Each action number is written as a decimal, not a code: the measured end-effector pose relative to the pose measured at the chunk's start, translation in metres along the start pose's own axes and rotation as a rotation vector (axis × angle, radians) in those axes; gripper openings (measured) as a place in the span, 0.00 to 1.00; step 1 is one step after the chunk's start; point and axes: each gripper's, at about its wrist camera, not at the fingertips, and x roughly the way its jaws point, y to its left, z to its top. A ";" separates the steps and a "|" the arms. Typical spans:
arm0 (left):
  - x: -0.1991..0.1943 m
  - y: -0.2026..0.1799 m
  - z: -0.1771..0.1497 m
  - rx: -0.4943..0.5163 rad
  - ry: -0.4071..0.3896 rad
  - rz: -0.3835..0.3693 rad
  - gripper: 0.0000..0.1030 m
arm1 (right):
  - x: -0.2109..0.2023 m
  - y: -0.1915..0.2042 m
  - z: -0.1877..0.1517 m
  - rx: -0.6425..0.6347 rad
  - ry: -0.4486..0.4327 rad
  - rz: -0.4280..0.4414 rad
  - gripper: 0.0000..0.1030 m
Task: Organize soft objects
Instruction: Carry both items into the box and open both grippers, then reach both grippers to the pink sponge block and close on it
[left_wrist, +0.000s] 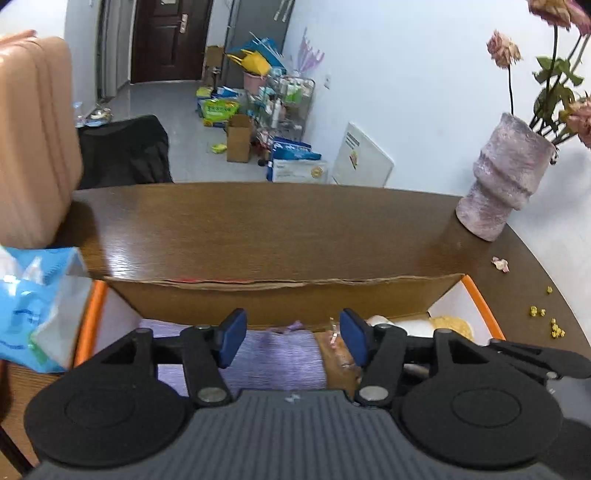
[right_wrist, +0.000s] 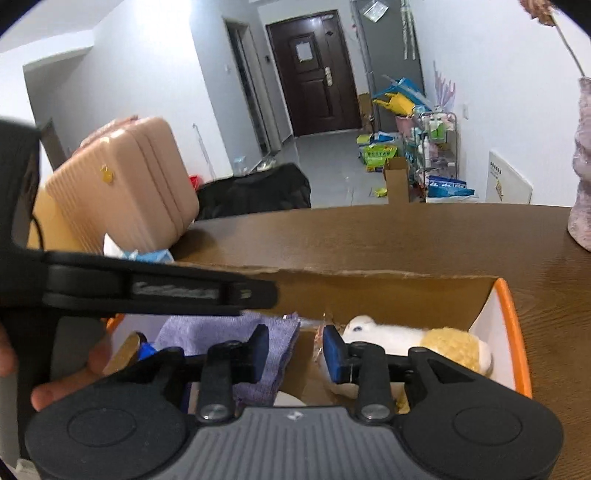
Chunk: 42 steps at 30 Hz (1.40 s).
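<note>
Purple cloth (left_wrist: 273, 354), folded, lies in the left part of an open cardboard box (left_wrist: 280, 291) with orange-edged white end flaps; the box rests on a brown wooden table (left_wrist: 258, 229). Left gripper (left_wrist: 293, 341) hangs over the box interior with its blue-padded jaws spread wide and nothing between them. Right gripper (right_wrist: 295, 350) is likewise parted and empty, poised above the gap between the cloth (right_wrist: 236, 332) and a white-and-yellow plush toy (right_wrist: 417, 341), which lies in the right part of the box (right_wrist: 369, 291) against its end wall. In the right wrist view, the black body of the left gripper crosses the frame at left (a few of the person's fingers show beneath it). A clear wrapped packet (left_wrist: 338, 349) sits in the box between cloth and toy; its contents cannot be made out. On the table beyond the box: a pink suitcase (right_wrist: 125, 181) at left, a blue tissue pack (left_wrist: 33, 306) beside the box's left flap, and a mauve vase (left_wrist: 506, 177) with dried flowers at right.
</note>
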 end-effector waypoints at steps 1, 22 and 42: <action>-0.006 0.002 0.002 -0.001 -0.005 0.007 0.57 | -0.005 0.000 0.001 0.006 -0.006 -0.005 0.30; -0.251 0.011 -0.088 0.131 -0.268 0.159 0.81 | -0.235 0.000 -0.032 -0.085 -0.261 -0.192 0.59; -0.297 0.035 -0.289 -0.041 -0.295 0.060 0.85 | -0.274 0.064 -0.238 -0.020 -0.219 0.010 0.65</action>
